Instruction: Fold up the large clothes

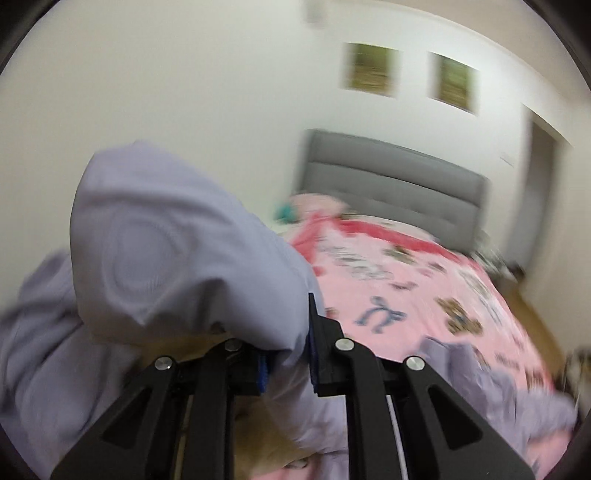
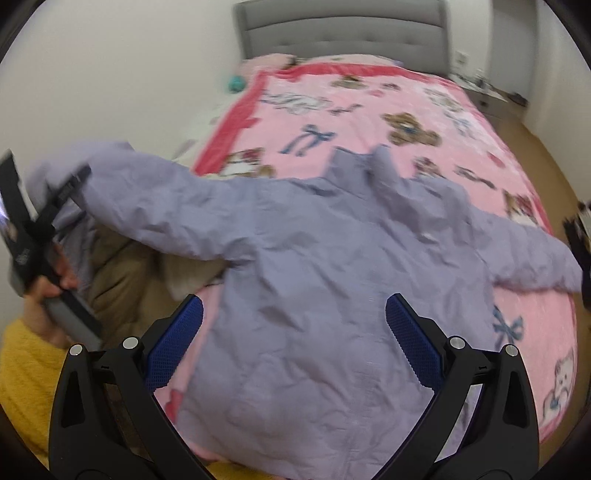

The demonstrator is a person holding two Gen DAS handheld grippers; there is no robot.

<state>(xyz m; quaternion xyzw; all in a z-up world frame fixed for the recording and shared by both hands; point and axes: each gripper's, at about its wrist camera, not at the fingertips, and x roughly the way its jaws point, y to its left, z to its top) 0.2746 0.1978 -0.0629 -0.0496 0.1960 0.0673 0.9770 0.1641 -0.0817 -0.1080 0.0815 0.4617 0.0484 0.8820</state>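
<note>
A large lavender jacket lies spread across the pink blanket, collar toward the headboard and both sleeves stretched out. In the right wrist view my left gripper holds the left sleeve end lifted off the bed. In the left wrist view the left gripper is shut on that sleeve, which bulges up over the fingers. My right gripper hovers open above the jacket's lower body, with nothing between its blue pads.
A grey headboard stands against the white wall. Tan fabric lies under the lifted sleeve. A hand with a yellow sleeve holds the left gripper. A cluttered nightstand sits at the bed's right.
</note>
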